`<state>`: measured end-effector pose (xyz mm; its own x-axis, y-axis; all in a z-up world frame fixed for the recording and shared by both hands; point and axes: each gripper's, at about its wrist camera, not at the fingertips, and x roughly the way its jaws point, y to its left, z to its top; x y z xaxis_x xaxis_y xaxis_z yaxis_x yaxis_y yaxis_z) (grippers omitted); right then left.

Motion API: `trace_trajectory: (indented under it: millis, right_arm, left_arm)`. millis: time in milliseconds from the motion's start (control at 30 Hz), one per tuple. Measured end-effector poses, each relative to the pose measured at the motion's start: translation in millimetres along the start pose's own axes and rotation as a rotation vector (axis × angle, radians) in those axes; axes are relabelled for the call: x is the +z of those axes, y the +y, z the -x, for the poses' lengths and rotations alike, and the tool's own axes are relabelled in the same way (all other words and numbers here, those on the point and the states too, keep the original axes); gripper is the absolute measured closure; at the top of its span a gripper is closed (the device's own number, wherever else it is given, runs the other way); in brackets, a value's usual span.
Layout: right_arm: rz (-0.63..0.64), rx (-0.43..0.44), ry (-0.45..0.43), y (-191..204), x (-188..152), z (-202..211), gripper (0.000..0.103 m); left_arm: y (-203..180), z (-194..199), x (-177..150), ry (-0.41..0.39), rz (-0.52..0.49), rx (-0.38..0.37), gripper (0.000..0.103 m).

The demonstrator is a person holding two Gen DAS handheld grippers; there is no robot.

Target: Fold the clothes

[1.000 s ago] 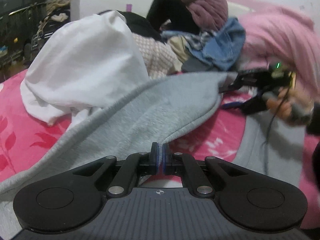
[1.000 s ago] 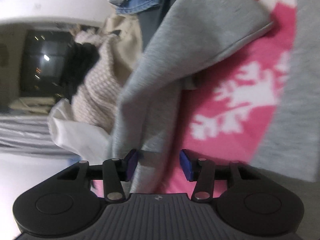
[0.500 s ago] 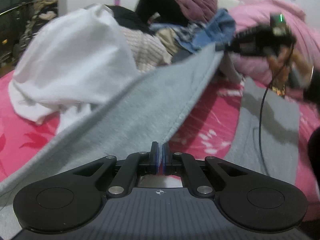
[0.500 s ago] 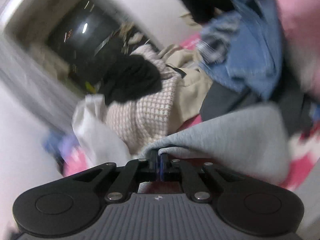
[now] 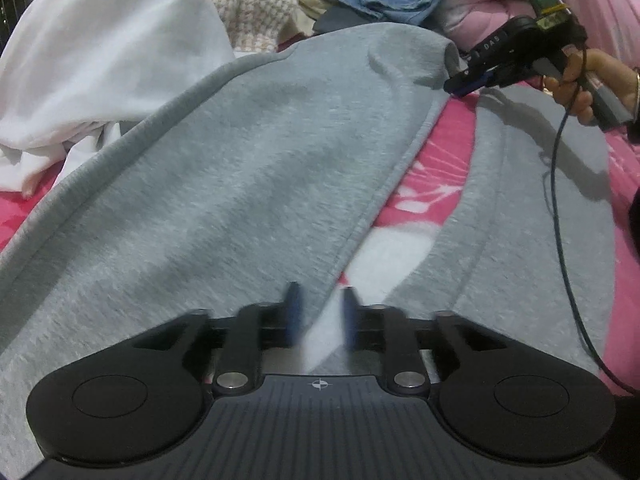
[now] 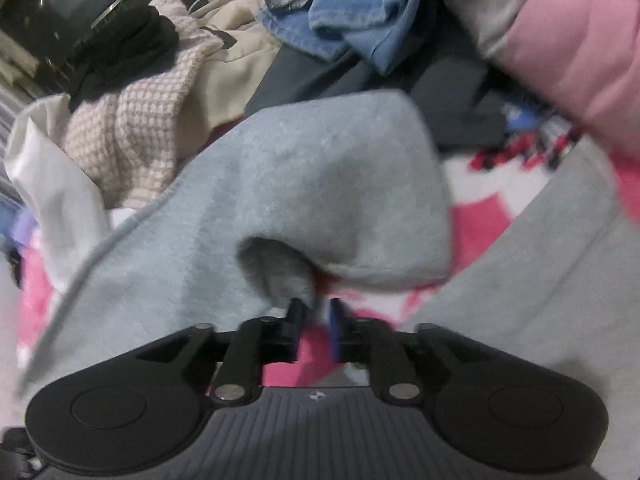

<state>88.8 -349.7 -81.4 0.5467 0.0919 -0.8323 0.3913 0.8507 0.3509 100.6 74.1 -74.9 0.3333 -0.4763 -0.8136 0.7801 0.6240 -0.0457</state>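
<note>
Readable text: 1 item. White letters "DAS" on the black body of the right gripper (image 5: 466, 84), at 2 o'clock in the left wrist view. Nothing else legible.

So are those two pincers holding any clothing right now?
No. The left gripper and right gripper are both open; the grey sweatshirt lies released on the pink blanket.

The left tongs (image 5: 318, 314) stand parted over the grey garment (image 5: 248, 176). The right tongs (image 5: 466, 82) touch its far corner.
</note>
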Motion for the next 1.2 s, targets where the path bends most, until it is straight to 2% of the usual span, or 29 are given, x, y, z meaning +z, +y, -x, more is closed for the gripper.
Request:
trace_trajectory:
  millis: [100,200,233,367,500,567,667,767,967,1100,1200]
  right_arm:
    - [0.051,-0.081,-0.026,-7.1,1.4,12.5,0.082]
    - [0.048,-0.073,-0.079,-19.0,2.3,35.3,0.080]
    - [0.058,-0.064,-0.104,-19.8,2.2,44.7,0.080]
    - [0.133,0.018,-0.182,2.0,8.2,67.0,0.078]
    - [0.192,0.150,-0.196,48.9,20.5,64.4,0.078]
    - [0.226,0.208,-0.182,78.0,26.3,53.5,0.078]
    - [0.290,0.263,-0.174,121.3,37.9,28.4,0.078]
    - [0.323,0.271,-0.177,153.5,55.3,-0.4,0.078]
    - [0.457,0.205,-0.148,196.8,81.3,-64.1,0.078]
    - [0.484,0.180,-0.060,208.8,96.3,-117.2,0.078]
    - [0.526,0.174,-0.068,221.3,101.0,-144.2,0.078]
  left_arm:
    - [-6.6,14.2,-7.3,-0.020,0.020,0.029,0.065]
    - [-2.7,42.6,-19.7,-0.069,0.101,0.055,0.059]
    - [-0.2,52.5,-25.4,-0.086,0.130,0.068,0.054]
    - [31.2,82.0,-46.3,-0.110,0.269,0.162,0.052]
    - [83.0,95.1,-52.5,-0.170,0.538,0.225,0.052]
    - [100.3,97.0,-45.8,-0.226,0.621,0.234,0.051]
    - [114.5,87.3,-18.7,-0.282,0.614,0.253,0.051]
    - [123.0,65.3,19.2,-0.305,0.578,0.219,0.051]
    - [110.6,-2.6,93.3,-0.292,0.400,0.127,0.051]
    - [131.5,-43.0,116.5,-0.290,0.466,0.180,0.051]
    - [148.5,-72.8,132.8,-0.289,0.523,0.224,0.051]
